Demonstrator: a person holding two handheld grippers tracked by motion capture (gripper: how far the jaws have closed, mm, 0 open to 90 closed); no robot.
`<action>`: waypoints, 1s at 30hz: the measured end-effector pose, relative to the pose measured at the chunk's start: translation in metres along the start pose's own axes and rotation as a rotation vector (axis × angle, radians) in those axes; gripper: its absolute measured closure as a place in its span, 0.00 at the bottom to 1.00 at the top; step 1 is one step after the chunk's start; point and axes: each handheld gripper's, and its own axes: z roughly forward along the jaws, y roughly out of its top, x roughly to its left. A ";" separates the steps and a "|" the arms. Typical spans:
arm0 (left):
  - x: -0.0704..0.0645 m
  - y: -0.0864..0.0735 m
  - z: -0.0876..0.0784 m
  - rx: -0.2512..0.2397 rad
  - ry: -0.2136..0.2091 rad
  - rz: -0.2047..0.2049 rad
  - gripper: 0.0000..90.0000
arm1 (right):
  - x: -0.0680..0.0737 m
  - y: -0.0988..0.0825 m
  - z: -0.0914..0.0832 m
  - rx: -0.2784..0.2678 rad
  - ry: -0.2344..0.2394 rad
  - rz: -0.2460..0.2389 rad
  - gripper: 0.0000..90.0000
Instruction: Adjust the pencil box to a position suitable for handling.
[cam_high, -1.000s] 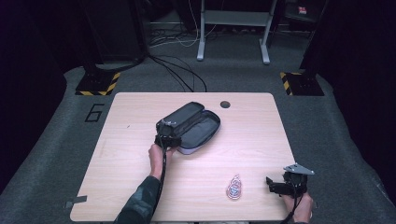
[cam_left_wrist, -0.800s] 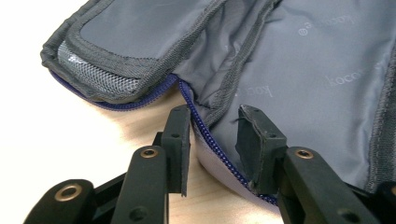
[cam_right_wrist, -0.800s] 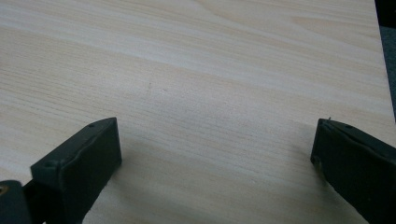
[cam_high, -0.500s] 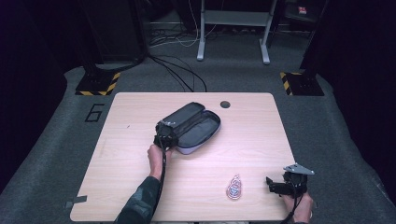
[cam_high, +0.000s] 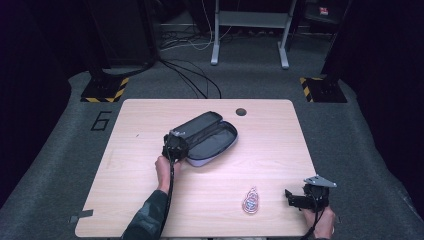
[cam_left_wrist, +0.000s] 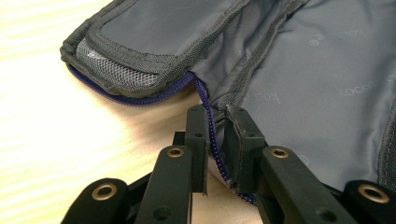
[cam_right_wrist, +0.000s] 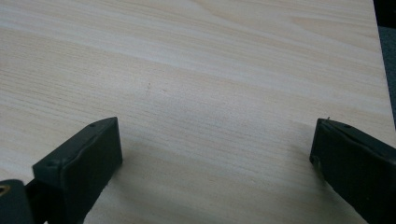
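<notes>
A dark grey zip case (cam_high: 207, 137) lies open in the middle of the wooden table (cam_high: 270, 150), its lid tipped back. My left gripper (cam_high: 175, 145) is at the case's near left end. Seen from the left gripper view, that gripper (cam_left_wrist: 215, 114) has just been closing, and its pads now pinch the case's rim with the purple zipper (cam_left_wrist: 212, 135) between them. The grey lining (cam_left_wrist: 303, 70) spreads beyond. My right gripper (cam_high: 292, 197) rests near the table's front right corner. Its jaws (cam_right_wrist: 215, 149) stand wide open over bare wood.
A small pink and white charm (cam_high: 250, 201) lies on the table between the hands, left of the right gripper. A round cable hole (cam_high: 241, 111) sits near the far edge. Cables (cam_high: 192, 75) and a stand's legs (cam_high: 216, 50) are on the floor beyond the table.
</notes>
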 end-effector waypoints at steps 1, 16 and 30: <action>0.000 -0.001 0.000 -0.008 -0.006 -0.001 0.89 | 0.000 0.000 0.000 0.000 0.000 -0.001 0.02; 0.005 -0.009 -0.006 -0.021 -0.080 0.074 0.91 | 0.000 0.000 0.000 0.000 0.000 0.000 0.02; 0.009 -0.016 -0.010 -0.043 -0.160 0.108 0.92 | 0.000 0.000 0.000 0.001 0.000 0.000 0.02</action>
